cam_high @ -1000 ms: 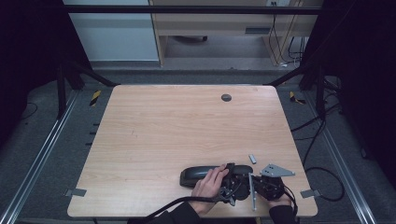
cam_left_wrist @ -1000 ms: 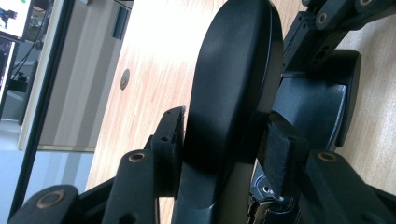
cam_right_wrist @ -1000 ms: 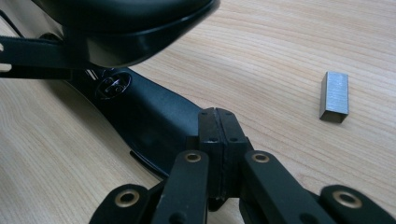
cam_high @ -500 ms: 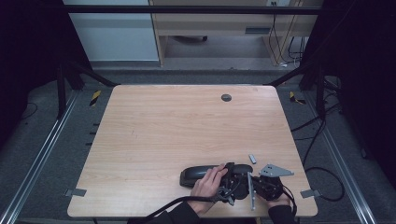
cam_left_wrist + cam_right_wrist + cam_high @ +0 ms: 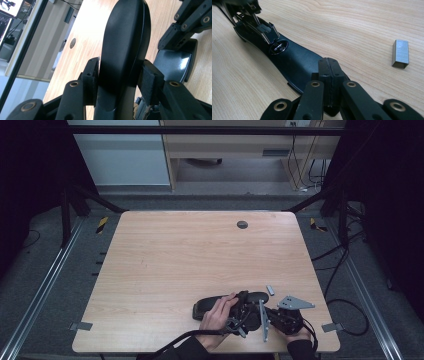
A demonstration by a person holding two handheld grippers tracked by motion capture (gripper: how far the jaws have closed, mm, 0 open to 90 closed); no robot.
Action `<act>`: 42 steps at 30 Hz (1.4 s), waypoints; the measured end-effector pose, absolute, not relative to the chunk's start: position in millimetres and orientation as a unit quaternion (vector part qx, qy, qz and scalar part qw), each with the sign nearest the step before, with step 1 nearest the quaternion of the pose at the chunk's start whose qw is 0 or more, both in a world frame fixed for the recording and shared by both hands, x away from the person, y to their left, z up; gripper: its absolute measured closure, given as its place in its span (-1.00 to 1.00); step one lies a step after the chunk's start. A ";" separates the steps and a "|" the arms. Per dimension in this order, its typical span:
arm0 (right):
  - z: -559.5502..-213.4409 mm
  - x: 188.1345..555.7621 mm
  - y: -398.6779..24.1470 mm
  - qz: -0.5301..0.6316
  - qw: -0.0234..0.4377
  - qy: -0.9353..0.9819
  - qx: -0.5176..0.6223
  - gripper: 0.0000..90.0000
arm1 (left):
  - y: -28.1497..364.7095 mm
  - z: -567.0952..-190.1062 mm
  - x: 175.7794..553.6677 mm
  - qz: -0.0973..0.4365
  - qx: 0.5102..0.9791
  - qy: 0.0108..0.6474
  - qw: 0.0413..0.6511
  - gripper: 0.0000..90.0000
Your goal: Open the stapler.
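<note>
A pale wooden table sits in a dim room, with a cabinet beyond its far edge and cables trailing on the floor to the right. Near the table's near right corner lies a black stapler, swung open, I judge so that its metal staple channel can be loaded. My left claw pinches the stapler's curved top arm between its padded fingers, the pads pressing on both sides, which keeps that arm lifted off the base. My right claw is pressed fully together with nothing between its jaws; its tip rests on the near end of the base, seemingly to pin it flat on the table. A small strip of staples lies loose on the wood just to the right, apart from the stapler, probably waiting to go into the channel.
</note>
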State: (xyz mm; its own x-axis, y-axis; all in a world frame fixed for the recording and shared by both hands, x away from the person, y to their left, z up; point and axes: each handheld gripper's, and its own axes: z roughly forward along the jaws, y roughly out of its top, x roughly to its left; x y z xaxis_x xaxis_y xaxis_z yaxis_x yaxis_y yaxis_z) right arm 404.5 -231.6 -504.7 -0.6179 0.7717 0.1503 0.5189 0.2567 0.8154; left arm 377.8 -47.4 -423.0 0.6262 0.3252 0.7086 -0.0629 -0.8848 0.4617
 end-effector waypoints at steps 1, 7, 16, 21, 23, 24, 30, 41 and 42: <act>-504.8 404.7 -231.7 0.449 0.142 0.780 0.412 1.00 | -46.1 -422.0 377.6 0.424 0.871 0.081 0.236 0.21; -504.6 404.8 -231.5 0.449 0.140 0.779 0.414 1.00 | -37.3 -413.5 377.2 0.423 0.863 0.096 0.258 0.23; -503.6 405.1 -231.1 0.445 0.137 0.778 0.421 1.00 | -19.1 -397.3 377.9 0.415 0.854 0.123 0.289 0.25; -503.0 405.1 -230.6 0.442 0.136 0.778 0.424 1.00 | -8.8 -389.8 377.7 0.409 0.846 0.146 0.309 0.26; -502.9 405.1 -230.3 0.443 0.135 0.777 0.426 1.00 | -4.8 -386.9 377.4 0.409 0.845 0.151 0.311 0.26; -502.7 405.1 -230.3 0.442 0.135 0.777 0.427 1.00 | -3.6 -386.1 377.4 0.408 0.844 0.153 0.312 0.27; -502.5 405.3 -229.8 0.441 0.137 0.778 0.427 1.00 | 6.5 -379.7 377.0 0.407 0.839 0.165 0.322 0.28; -502.2 405.3 -229.8 0.439 0.135 0.777 0.430 1.00 | 26.3 -370.1 376.5 0.395 0.829 0.194 0.345 0.28; -502.2 405.2 -229.7 0.439 0.135 0.777 0.430 1.00 | 27.5 -369.7 376.5 0.395 0.829 0.195 0.346 0.28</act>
State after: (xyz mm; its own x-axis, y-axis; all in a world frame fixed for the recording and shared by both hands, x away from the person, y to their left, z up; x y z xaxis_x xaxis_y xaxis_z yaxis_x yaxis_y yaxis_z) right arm 405.2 -229.7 -502.2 -0.5943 0.7865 0.1680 0.5494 0.2445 0.7989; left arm 376.5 27.5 -369.7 0.6125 0.5957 0.5195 0.0495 -0.6849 0.7270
